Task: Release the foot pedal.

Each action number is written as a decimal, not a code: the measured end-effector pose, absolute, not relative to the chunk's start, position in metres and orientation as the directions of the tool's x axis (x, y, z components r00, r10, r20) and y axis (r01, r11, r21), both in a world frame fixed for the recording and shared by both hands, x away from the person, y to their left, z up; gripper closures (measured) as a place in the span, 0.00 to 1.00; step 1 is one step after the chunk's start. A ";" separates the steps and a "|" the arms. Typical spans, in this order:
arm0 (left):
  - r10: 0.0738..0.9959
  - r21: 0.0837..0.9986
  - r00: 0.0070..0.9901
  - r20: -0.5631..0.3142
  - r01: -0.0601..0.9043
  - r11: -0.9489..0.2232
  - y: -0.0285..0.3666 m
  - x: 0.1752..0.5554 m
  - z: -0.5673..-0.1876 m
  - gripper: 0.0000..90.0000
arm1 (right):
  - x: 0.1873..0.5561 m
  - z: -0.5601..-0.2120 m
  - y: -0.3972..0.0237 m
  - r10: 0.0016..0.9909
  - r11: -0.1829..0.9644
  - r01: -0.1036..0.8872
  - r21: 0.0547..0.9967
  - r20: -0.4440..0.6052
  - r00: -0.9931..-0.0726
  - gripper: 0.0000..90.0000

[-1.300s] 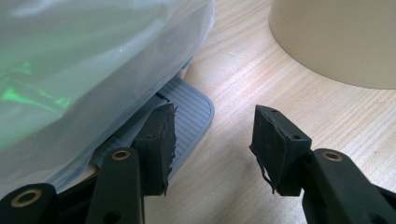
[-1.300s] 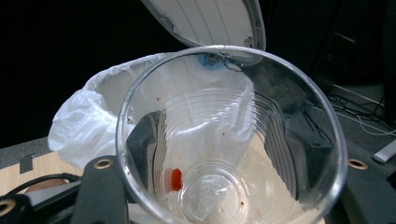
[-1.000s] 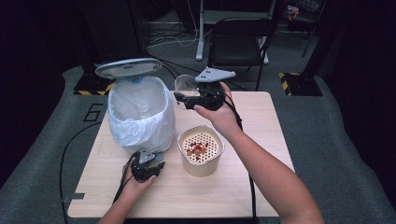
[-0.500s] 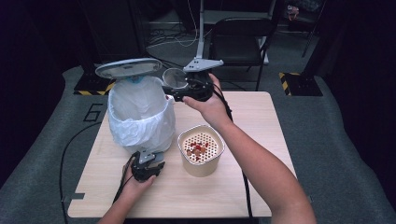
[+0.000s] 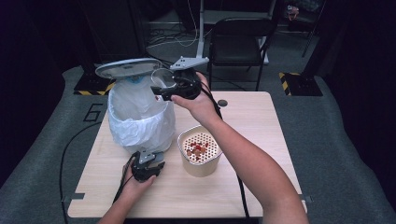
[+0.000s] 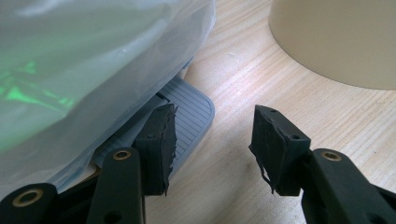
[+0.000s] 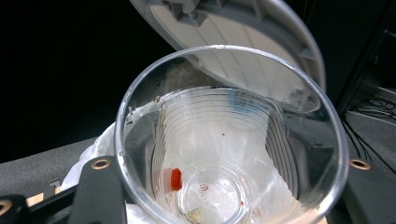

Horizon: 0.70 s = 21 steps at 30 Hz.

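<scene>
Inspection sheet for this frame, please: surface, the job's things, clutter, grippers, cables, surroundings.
Surface: light wooden table, bare wood around the items.
Job's things: clear plastic cup held tilted over the bag-lined pedal bin, whose lid stands raised; one red bit sticks inside the cup. Beige tub with a perforated insert holding red bits stands beside the bin.
Clutter: nothing seen.
Grippers: right gripper shut on the cup; left gripper at the bin's pedal, one jaw on it, nothing between the jaws.
Cables: one trails off the table's left front, one along the right forearm.
Surroundings: grey floor mat, black chair, dark room.
</scene>
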<state>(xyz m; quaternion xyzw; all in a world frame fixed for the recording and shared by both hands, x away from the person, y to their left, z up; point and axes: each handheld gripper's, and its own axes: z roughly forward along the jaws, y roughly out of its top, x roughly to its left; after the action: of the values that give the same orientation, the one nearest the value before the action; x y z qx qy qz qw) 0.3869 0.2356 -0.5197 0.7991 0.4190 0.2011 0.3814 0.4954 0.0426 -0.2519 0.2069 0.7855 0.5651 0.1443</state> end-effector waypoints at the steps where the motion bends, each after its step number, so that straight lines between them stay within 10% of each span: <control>1: 0.823 0.778 0.568 0.001 0.517 -0.358 0.236 0.387 -0.520 0.55 | 0.496 -0.253 0.045 0.489 0.276 0.166 0.947 0.010 -0.872 0.41; 21: 0.822 0.778 0.570 0.001 0.516 -0.359 0.236 0.387 -0.520 0.55 | 0.504 -0.271 0.099 0.459 0.336 0.188 0.923 0.014 -0.888 0.40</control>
<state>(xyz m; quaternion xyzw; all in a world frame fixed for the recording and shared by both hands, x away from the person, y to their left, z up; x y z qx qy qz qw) 0.3870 0.2356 -0.5197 0.7995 0.4184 0.2002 0.3817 0.5041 0.0986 -0.2715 0.2005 0.8076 0.5403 0.1254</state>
